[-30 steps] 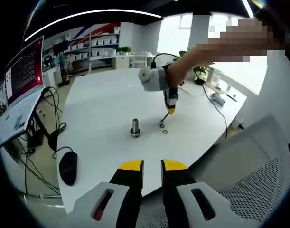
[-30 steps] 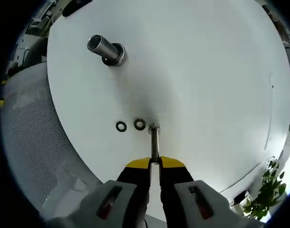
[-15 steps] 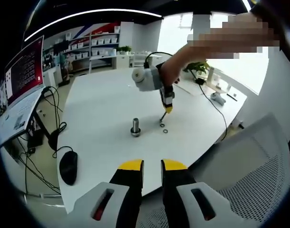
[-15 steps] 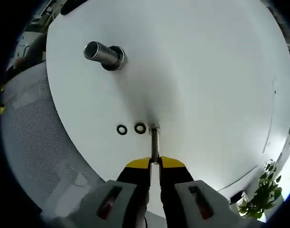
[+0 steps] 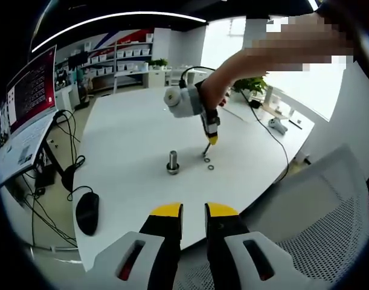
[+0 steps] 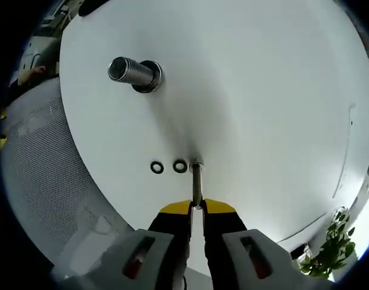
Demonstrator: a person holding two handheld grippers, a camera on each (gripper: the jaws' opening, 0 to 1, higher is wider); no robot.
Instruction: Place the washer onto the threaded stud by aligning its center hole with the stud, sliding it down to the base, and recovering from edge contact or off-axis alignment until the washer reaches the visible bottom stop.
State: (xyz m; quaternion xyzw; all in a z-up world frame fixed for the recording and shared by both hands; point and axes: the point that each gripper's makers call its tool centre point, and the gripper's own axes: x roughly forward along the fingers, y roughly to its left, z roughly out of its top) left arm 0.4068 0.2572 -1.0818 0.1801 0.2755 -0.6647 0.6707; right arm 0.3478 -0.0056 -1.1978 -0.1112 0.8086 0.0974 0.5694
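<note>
A steel threaded stud stands upright on the round white table; from above it is the stud at upper left. Two small dark washers lie flat on the table, apart from the stud. My right gripper is shut on a thin threaded bolt, whose far end rests on the table right beside the nearer washer. From the left gripper view, the right gripper hangs over the washers, held by a person's hand. My left gripper hovers off the table's near edge, jaws slightly apart, holding nothing.
A black mouse and cables lie at the table's left edge, beside a monitor. A white mesh chair stands at the right; the chair borders the table near the washers. A plant stands beyond the far edge.
The right gripper has tilted and shifted slightly over the washers, with the bolt's end still on the table beside the nearer washer. Stud, washers and left gripper have not moved.
</note>
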